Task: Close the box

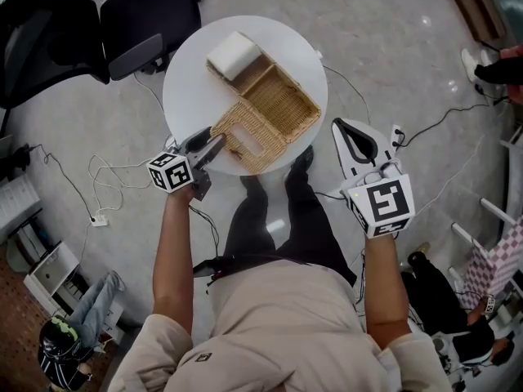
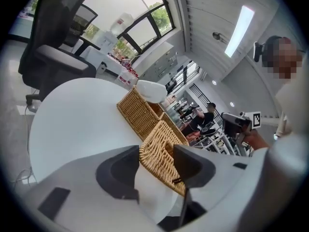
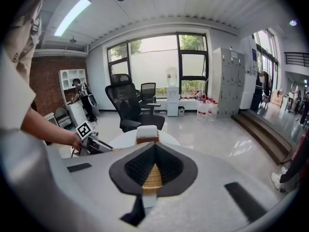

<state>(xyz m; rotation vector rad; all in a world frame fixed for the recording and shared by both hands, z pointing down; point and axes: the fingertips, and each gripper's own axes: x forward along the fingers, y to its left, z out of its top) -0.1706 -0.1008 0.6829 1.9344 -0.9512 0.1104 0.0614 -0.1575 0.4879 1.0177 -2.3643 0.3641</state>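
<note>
The box (image 1: 282,96) sits open on the table (image 1: 192,80), lid (image 1: 245,137) laid flat toward the person. The left gripper (image 1: 211,147) gapes wide around the lid's edge without pinching; the right gripper (image 1: 339,126) is closed, empty, off to the side. The lid is yet to be swung over

There was one round table (image 1: 186,96). On it was one wicker box (image 1: 282,104) with one lid (image 1: 245,141), and one white block (image 1: 234,54). Two grippers were counted, the left gripper (image 1: 211,144) and the right gripper (image 1: 338,126), each carrying one marker cube, so two cubes in all. Two black chairs (image 1: 151,19) were in the head view. One power strip (image 1: 98,219) lay on the floor. Apart from the person holding the grippers, two other people (image 1: 82,333) were visible at the lower corners.
</note>
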